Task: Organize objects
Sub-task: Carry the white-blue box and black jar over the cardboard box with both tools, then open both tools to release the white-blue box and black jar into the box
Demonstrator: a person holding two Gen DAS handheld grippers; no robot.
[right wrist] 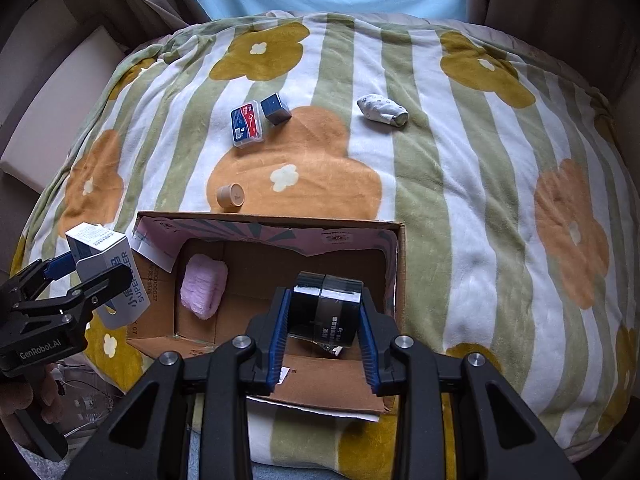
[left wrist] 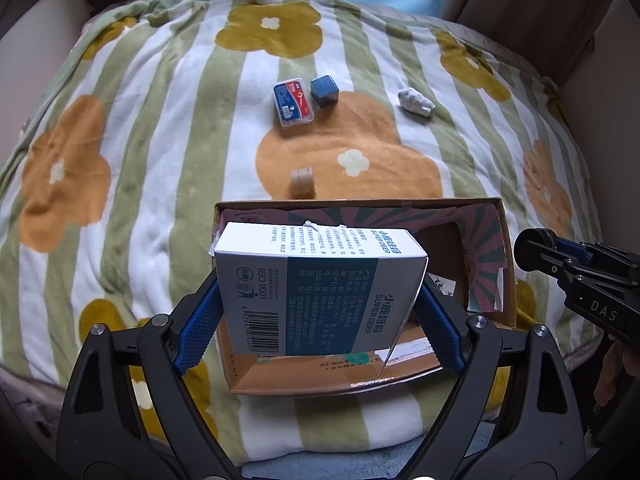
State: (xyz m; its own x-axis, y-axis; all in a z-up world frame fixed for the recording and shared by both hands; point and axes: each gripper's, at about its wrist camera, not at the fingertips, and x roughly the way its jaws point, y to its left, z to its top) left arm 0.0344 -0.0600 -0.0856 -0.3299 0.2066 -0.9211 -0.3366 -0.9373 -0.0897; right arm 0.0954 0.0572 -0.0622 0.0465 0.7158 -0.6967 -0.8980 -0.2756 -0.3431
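An open cardboard box [left wrist: 505, 264] [right wrist: 400, 264] lies on a flowered blanket. My left gripper [left wrist: 320, 300] is shut on a white and teal carton [left wrist: 320, 284] and holds it over the box's left part; the carton also shows in the right wrist view [right wrist: 108, 268]. My right gripper [right wrist: 324, 312] is shut on a black tape roll [right wrist: 326, 308] and holds it inside the box's right part. A pink plush pad [right wrist: 202, 288] lies in the box.
On the blanket [left wrist: 120, 128] [right wrist: 460, 200] beyond the box lie a beige round container [left wrist: 303, 181] [right wrist: 230, 195], a red and blue plastic case [left wrist: 293, 104] [right wrist: 247, 123], a dark blue cube box [left wrist: 325, 90] [right wrist: 275, 109] and a rolled white cloth [left wrist: 415, 100] [right wrist: 382, 111].
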